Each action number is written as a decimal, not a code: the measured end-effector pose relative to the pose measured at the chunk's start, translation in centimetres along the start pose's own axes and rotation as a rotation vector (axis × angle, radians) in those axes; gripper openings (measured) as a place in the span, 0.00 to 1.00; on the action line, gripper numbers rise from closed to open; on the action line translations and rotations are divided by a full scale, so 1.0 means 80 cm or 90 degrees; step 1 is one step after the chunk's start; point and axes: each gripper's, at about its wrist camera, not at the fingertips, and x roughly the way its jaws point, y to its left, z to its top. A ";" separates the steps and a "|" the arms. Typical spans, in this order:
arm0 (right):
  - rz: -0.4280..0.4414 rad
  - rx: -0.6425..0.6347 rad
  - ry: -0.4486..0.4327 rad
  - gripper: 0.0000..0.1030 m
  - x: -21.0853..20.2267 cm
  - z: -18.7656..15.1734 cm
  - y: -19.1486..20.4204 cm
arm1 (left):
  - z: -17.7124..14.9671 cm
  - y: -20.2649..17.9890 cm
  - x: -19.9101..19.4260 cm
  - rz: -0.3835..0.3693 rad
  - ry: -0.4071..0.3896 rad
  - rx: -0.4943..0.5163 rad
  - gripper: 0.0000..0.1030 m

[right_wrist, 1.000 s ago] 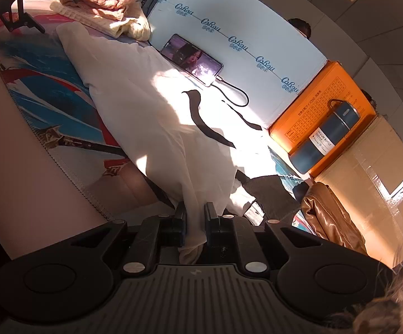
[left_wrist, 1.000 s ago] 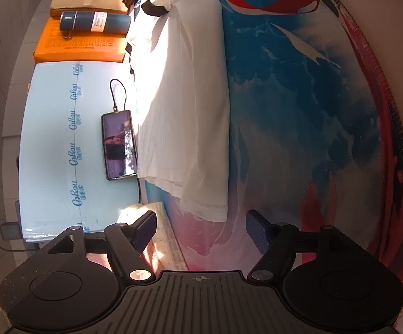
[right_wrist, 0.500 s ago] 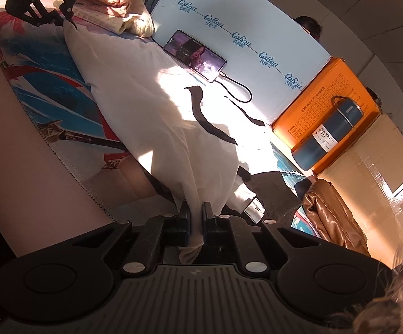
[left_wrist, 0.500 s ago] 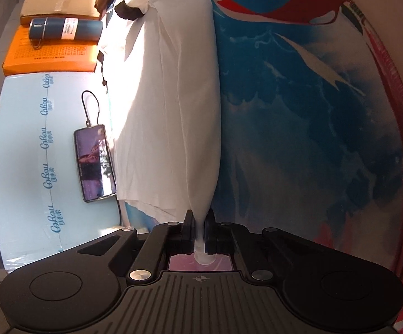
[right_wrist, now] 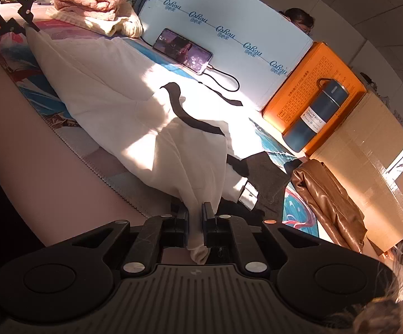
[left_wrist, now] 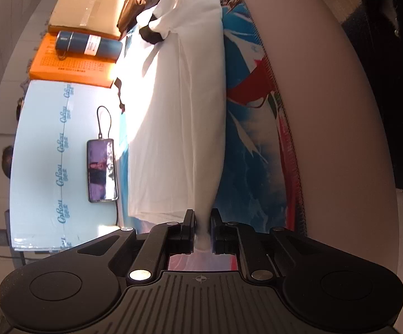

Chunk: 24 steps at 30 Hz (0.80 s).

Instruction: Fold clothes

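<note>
On the patterned mat (left_wrist: 246, 150), the white garment (left_wrist: 179, 117) stretches between both jaws: right clamped, left's opening.

The white cotton-like shirt (left_wrist: 184, 117) is soft matt cloth with black trim. The brown jacket (right_wrist: 332, 197) shines like glossy leather. The dark blue vacuum bottle (right_wrist: 317, 114) looks smooth, satin metal, lying on an orange cardboard box (right_wrist: 307, 83). The phone (left_wrist: 102, 170) has a glossy glass screen. The peach folded sweater (right_wrist: 90, 0) is fuzzy knit.
</note>
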 end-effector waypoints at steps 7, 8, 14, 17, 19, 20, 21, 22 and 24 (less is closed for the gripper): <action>0.013 0.098 -0.091 0.59 -0.033 -0.004 -0.032 | -0.055 0.051 -0.020 0.055 -0.035 -0.244 0.72; 0.019 0.121 -0.114 0.65 -0.034 -0.002 -0.041 | -0.061 0.064 -0.022 0.078 -0.082 -0.303 0.77; 0.056 0.218 -0.191 0.74 0.011 0.028 -0.103 | -0.044 0.126 0.038 0.115 -0.229 -0.521 0.85; 0.070 0.247 -0.211 0.78 0.042 0.052 -0.135 | -0.026 0.162 0.084 0.097 -0.228 -0.588 0.85; 0.084 0.288 -0.231 0.86 0.063 0.070 -0.159 | -0.026 0.186 0.110 0.069 -0.239 -0.648 0.85; 0.092 0.307 -0.237 0.88 0.074 0.079 -0.171 | -0.027 0.197 0.123 0.052 -0.242 -0.677 0.85; 0.109 0.332 -0.231 0.88 0.091 0.091 -0.186 | -0.026 0.206 0.137 0.041 -0.238 -0.700 0.84; 0.126 0.357 -0.224 0.88 0.109 0.102 -0.202 | -0.025 0.214 0.148 0.035 -0.230 -0.713 0.84; 0.167 0.390 -0.182 0.88 0.151 0.120 -0.226 | -0.021 0.222 0.173 0.007 -0.207 -0.716 0.84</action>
